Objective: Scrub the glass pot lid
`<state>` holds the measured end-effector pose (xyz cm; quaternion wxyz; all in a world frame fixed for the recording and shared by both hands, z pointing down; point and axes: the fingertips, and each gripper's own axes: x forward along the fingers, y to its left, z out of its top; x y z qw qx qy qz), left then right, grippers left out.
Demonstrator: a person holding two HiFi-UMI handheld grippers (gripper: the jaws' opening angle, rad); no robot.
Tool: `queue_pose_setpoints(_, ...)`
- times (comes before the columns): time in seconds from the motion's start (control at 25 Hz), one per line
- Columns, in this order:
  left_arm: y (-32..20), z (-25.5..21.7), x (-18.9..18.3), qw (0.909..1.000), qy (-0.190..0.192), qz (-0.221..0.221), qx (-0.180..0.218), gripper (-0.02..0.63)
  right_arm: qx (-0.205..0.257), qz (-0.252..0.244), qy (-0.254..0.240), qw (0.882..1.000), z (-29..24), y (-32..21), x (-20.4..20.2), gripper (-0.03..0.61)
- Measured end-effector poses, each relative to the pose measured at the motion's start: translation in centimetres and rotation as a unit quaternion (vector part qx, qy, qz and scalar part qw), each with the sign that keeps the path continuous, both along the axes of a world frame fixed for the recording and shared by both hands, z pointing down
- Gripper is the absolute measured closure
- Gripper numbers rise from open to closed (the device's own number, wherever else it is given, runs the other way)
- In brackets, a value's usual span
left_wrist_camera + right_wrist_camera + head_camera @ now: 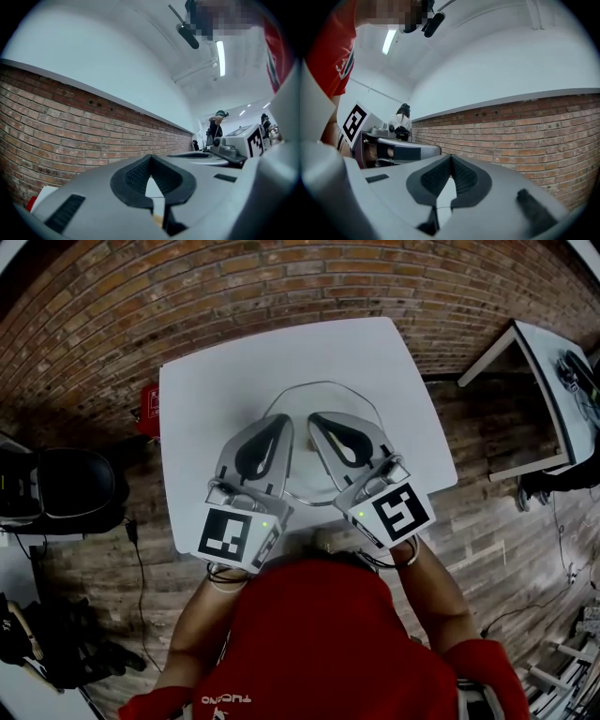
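Note:
The glass pot lid (pixel 323 383) lies flat on the white table (pixel 202 399); I see only its clear rim, because both grippers hang over its middle. My left gripper (pixel 281 418) and right gripper (pixel 314 416) sit side by side above it, tips nearly touching each other and pointing away from the person. In the left gripper view the left gripper (pixel 150 157) has its ribbed pads pressed together with nothing between them. The right gripper (pixel 451 157) looks the same in the right gripper view: pads closed and empty. Both gripper views look level at a brick wall, so the lid is out of their sight.
A black chair (pixel 66 484) stands left of the table, and a small red object (pixel 148 404) sits by the table's left edge. Another white table (pixel 562 381) stands at the far right. A brick wall (pixel 70 122) runs behind. A person (pixel 216 126) stands far off.

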<state>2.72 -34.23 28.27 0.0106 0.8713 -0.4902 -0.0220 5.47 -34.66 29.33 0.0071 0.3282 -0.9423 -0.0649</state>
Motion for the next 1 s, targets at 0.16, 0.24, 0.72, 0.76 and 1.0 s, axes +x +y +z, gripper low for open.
queue_pose_setpoints(0.16, -0.13, 0.0, 0.26, 1.0, 0.0, 0.001, 0.0, 0.597, -0.006, 0.004, 0.003, 1.0, 0.03, -0.3, 0.32, 0.549)
queue_pose_setpoints(0.24, -0.23, 0.08, 0.55, 1.0, -0.001, 0.001, -0.001, 0.597, -0.006, 0.004, 0.003, 1.0, -0.07, -0.36, 0.57, 0.549)
queue_pose_setpoints(0.72, -0.51, 0.15, 0.75, 1.0, 0.005, 0.002, 0.001, 0.597, -0.009, 0.003, 0.009, 1.0, 0.09, -0.58, 0.81, 0.551)
queue_pose_setpoints(0.76, -0.54, 0.16, 0.77, 1.0, 0.005, 0.002, 0.001, 0.597, -0.009, 0.003, 0.01, 1.0, 0.12, -0.62, 0.83, 0.549)
queue_pose_setpoints(1.0, -0.49, 0.18, 0.57, 0.9999, 0.01, 0.001, 0.003, 0.597, -0.009, 0.004, 0.014, 1.0, 0.21, -0.63, 0.62, 0.549)
